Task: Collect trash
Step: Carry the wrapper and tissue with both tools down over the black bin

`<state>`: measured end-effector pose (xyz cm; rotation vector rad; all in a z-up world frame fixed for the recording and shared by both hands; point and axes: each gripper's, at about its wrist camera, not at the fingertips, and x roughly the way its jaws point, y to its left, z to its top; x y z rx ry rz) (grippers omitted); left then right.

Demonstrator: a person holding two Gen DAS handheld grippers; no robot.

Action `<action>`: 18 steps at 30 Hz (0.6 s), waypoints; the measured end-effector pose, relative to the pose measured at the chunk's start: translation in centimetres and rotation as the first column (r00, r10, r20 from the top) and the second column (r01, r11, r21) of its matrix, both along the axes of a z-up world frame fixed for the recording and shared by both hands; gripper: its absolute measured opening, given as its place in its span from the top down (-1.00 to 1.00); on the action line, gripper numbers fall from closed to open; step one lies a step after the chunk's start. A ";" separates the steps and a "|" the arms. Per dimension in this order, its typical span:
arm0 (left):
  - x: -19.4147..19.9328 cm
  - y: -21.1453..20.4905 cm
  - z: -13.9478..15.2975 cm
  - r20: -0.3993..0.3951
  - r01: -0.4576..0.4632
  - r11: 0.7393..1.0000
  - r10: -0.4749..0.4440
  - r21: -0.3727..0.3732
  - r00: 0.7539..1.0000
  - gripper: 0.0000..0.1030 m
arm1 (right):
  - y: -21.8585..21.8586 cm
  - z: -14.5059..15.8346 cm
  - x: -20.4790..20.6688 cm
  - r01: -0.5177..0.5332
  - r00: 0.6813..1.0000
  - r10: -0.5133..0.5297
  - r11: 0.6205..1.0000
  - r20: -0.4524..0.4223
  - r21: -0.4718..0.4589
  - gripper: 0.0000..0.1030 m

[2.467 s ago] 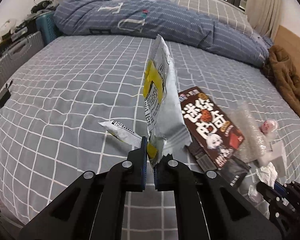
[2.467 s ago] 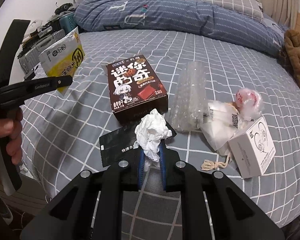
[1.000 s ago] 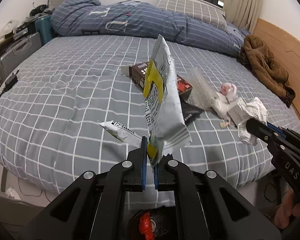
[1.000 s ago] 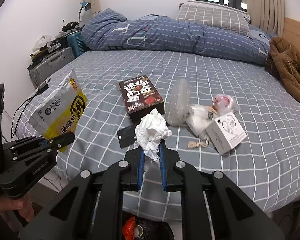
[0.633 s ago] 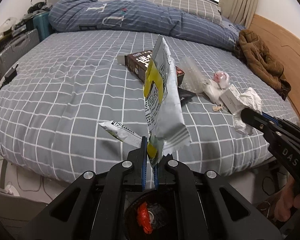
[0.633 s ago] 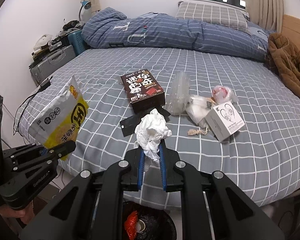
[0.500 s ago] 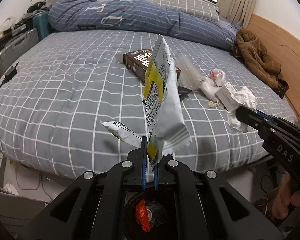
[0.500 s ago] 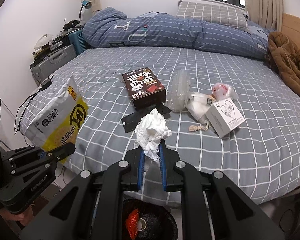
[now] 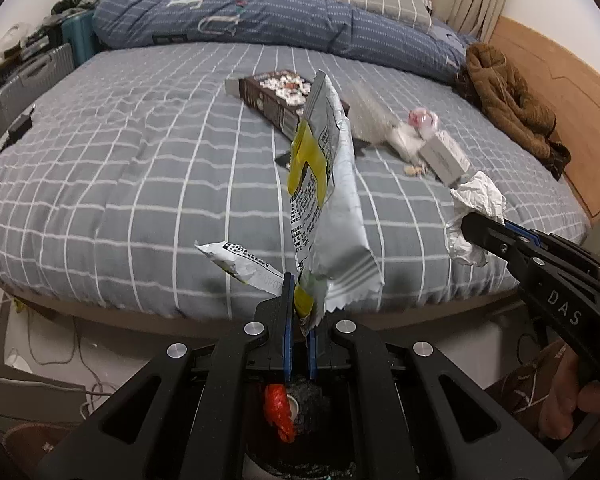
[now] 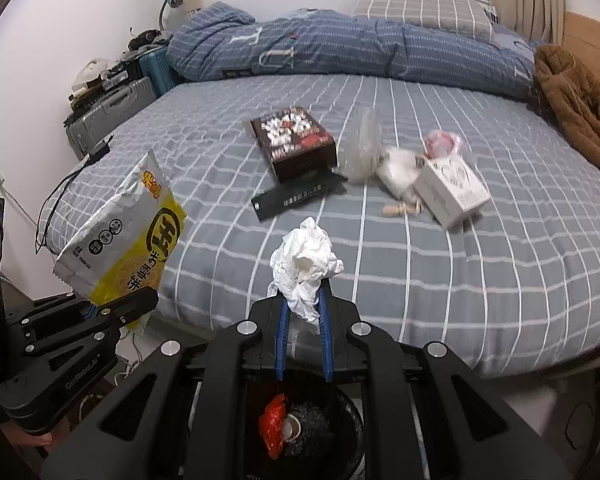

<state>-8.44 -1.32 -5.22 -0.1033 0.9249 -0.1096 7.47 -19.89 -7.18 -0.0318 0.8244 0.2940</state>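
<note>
Holding trash in both grippers over the bin. Left gripper is clamped on the bottom edge of a silver-and-yellow snack bag, bag standing upright above the jaws, a torn flap sticking out to the left. From the right wrist view the same bag shows its yellow printed face, pinched at its lower corner by the left gripper.

Right gripper is closed on a crumpled white tissue, wad bunched above the blue finger pads. In the left view the tissue sits at the tip of the right gripper, off the bed edge.

Black trash bin sits on the floor directly below both grippers; a red wrapper and a small white cup-like item are inside. Same bin visible between the left fingers.

Still on the grey checked bed: dark brown snack box, flat black wrapper just in front of it, clear plastic bag, white box, pink-and-clear wrapper. Box and nearby items are motion-blurred. Brown coat lies at the far right of the bed, blue duvet bunched at the head.
</note>
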 end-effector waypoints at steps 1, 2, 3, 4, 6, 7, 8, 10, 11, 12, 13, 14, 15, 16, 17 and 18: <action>-0.2 -0.1 -0.5 -0.012 0.002 1.000 -0.002 0.003 1.000 0.91 | 0.0 -0.4 -0.3 0.002 1.000 -0.002 1.000 -0.011 -0.001 0.76; -0.4 -0.1 -0.8 -0.020 0.002 1.000 -0.002 0.004 1.000 0.91 | -0.1 -0.6 -0.4 0.003 1.000 -0.003 1.000 -0.017 -0.003 0.76; -0.6 -0.1 -1.2 -0.032 0.002 1.000 -0.002 0.000 0.999 0.91 | -0.1 -0.9 -0.6 0.005 1.000 -0.005 1.000 -0.024 -0.005 0.76; -0.8 -0.1 -1.6 -0.045 0.004 1.000 -0.005 -0.009 0.999 0.91 | -0.2 -1.1 -0.8 0.007 0.999 -0.007 1.000 -0.031 -0.008 0.76; -1.3 -0.2 -2.0 -0.057 0.006 1.000 -0.007 -0.012 0.998 0.91 | -0.3 -1.4 -1.2 0.008 0.999 -0.008 1.000 -0.037 -0.009 0.76; -1.6 -0.3 -2.2 -0.063 0.009 1.000 -0.009 -0.013 0.998 0.91 | -0.3 -1.6 -1.5 0.009 0.999 -0.010 1.000 -0.042 -0.010 0.76; -1.7 -0.3 -2.3 -0.067 0.009 1.000 -0.010 -0.016 0.998 0.91 | -0.4 -1.7 -1.7 0.010 0.999 -0.011 1.000 -0.046 -0.012 0.76; -2.2 -0.3 -2.5 -0.073 0.009 1.000 -0.010 -0.018 0.997 0.91 | -0.6 -2.1 -2.1 0.012 0.998 -0.013 1.000 -0.056 -0.016 0.76; -2.4 -0.3 -2.6 -0.076 0.009 1.000 -0.011 -0.018 0.997 0.91 | -0.6 -2.2 -2.3 0.013 0.998 -0.014 1.000 -0.060 -0.019 0.76; -2.7 -0.4 -2.7 -0.079 0.009 1.000 -0.010 -0.017 0.997 0.91 | -0.7 -2.4 -2.5 0.014 0.998 -0.015 1.000 -0.064 -0.020 0.76; -2.9 -0.4 -2.8 -0.083 0.009 1.000 -0.010 -0.017 0.997 0.91 | -0.9 -2.6 -2.8 0.015 0.997 -0.017 1.000 -0.070 -0.023 0.76; -3.3 -0.4 -3.0 -0.088 0.008 1.000 -0.010 -0.017 0.996 0.91 | -1.0 -2.8 -3.0 0.016 0.997 -0.018 1.000 -0.076 -0.024 0.76; -3.6 -0.4 -3.1 -0.093 0.008 1.000 -0.010 -0.018 0.996 0.91 | -1.0 -2.9 -3.3 0.016 0.996 -0.018 1.000 -0.083 -0.025 0.76; -3.8 -0.5 -3.2 -0.098 0.008 1.000 -0.010 -0.019 0.995 0.91 | -1.1 -3.0 -3.5 0.015 0.996 -0.017 0.999 -0.086 -0.028 0.76; -4.1 -0.5 -3.4 -0.104 0.010 1.000 -0.012 -0.019 0.995 0.91 | -1.1 -3.1 -3.8 0.015 0.996 -0.018 0.999 -0.088 -0.033 0.76; -4.4 -0.6 -3.5 -0.107 0.010 1.000 -0.012 -0.017 0.994 0.91 | -1.2 -3.1 -4.1 0.016 0.996 -0.018 0.999 -0.090 -0.033 0.76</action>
